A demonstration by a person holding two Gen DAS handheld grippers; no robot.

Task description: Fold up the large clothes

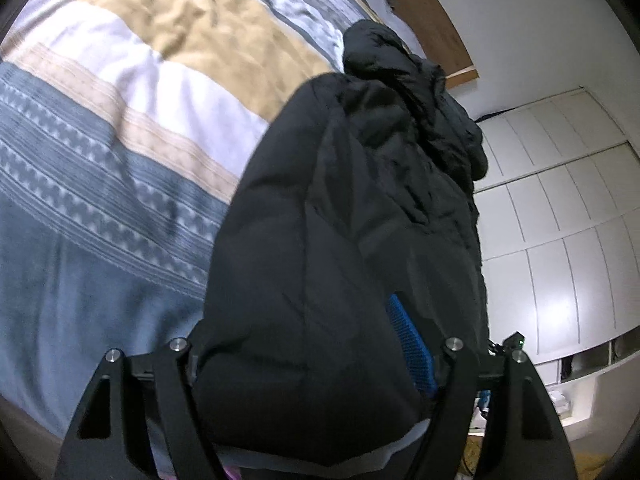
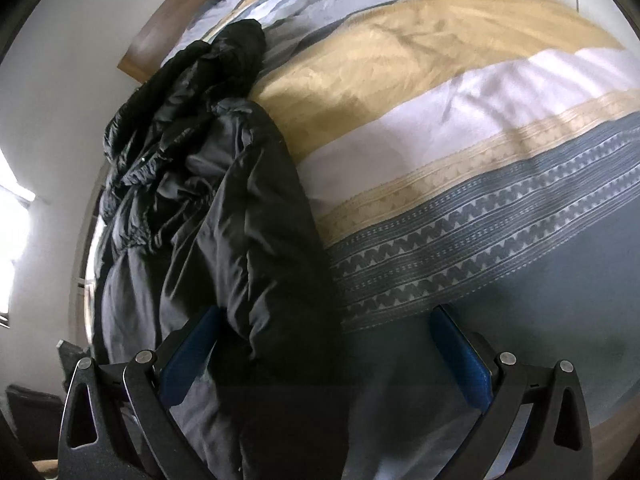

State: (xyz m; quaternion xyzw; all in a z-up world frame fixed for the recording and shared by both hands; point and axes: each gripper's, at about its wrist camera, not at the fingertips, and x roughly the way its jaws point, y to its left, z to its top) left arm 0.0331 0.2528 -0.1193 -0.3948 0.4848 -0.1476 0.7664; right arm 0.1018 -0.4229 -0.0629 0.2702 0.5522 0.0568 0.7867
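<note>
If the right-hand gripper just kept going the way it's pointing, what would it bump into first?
Most likely the black jacket: its edge already lies between the open right gripper fingers. The striped bedcover lies just beyond, though depth is hard to judge.

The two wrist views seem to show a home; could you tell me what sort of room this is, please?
Most likely a bedroom: a bed with a striped duvet and a wooden headboard, a black puffer jacket lying on it, and white panelled wardrobe doors beside it.

Wrist views angled down, close, sharing jacket (image 1: 320,240)
</note>
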